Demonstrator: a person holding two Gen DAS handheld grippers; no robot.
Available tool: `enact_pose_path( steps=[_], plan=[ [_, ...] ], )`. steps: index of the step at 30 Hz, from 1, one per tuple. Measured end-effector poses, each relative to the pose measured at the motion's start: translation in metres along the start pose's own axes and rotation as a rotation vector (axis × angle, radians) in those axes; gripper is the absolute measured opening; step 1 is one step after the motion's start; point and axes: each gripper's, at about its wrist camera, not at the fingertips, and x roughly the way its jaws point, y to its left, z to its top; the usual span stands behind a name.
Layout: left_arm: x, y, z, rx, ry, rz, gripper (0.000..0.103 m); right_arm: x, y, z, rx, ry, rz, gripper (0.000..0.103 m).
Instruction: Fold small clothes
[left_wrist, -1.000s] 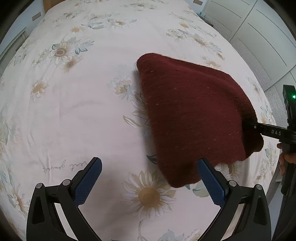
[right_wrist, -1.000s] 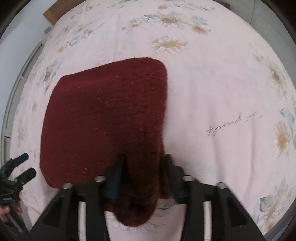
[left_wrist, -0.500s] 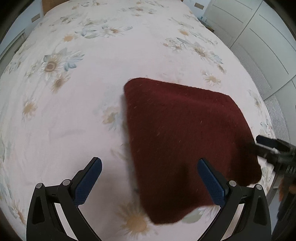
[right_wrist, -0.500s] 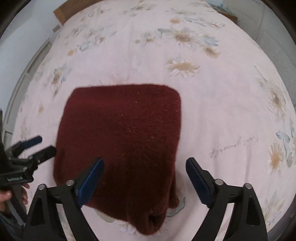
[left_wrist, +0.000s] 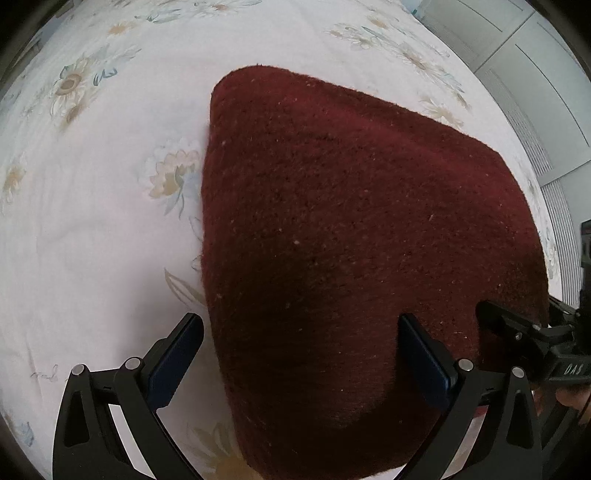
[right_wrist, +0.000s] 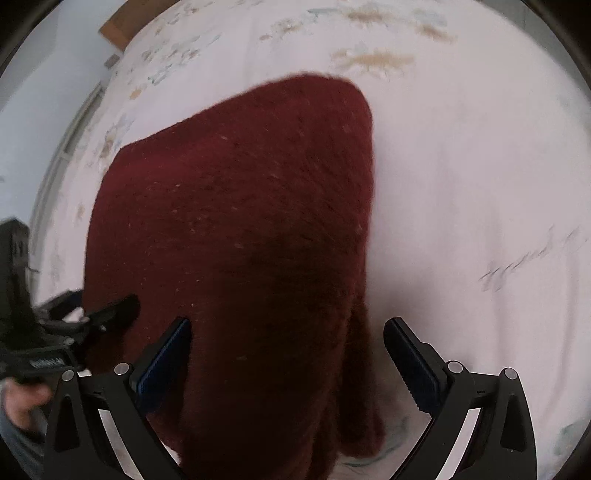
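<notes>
Lying flat on the flowered bed (left_wrist: 92, 229), the dark red knit garment (left_wrist: 351, 221) looks soft, thick and floppy (likely to sag if lifted). Both the left tongs (left_wrist: 299, 358) and right tongs (right_wrist: 286, 354) gape wide over its near edge, the right having just been opening with cloth between but unpressed. Pinching the near corners seems best.

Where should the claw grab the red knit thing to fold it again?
Probably the near corner of the red knit, where it bunches thicker by the right claw. Come from above with the jaws astride that edge: the knit lies flat on the bedsheet, so only an edge gives the pads something to pinch.
</notes>
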Motion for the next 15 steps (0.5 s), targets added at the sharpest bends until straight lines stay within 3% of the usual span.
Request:
enact_pose_path(
  steps=[4, 6, 10, 11, 15],
  plan=[
    [0.002, 0.002, -0.003, 0.018, -0.017, -0.001, 0.103, 0.006, -0.006, -0.004, 0.039, -0.007, 0.041, 0.100],
    [0.002, 0.000, -0.005, 0.044, -0.030, 0.006, 0.102, 0.007, -0.006, -0.005, 0.058, -0.002, 0.069, 0.086],
    [0.002, -0.004, -0.007, 0.050, -0.040, -0.023, 0.084, 0.004, 0.000, -0.006, 0.045, -0.006, 0.062, 0.072],
    [0.001, -0.005, -0.007, 0.058, -0.043, -0.023, 0.082, 0.002, 0.002, -0.007, 0.040, -0.008, 0.062, 0.064],
    [-0.010, -0.008, -0.006, 0.070, -0.065, -0.053, 0.054, -0.016, 0.024, -0.008, -0.025, -0.037, -0.005, 0.047]
  ],
)
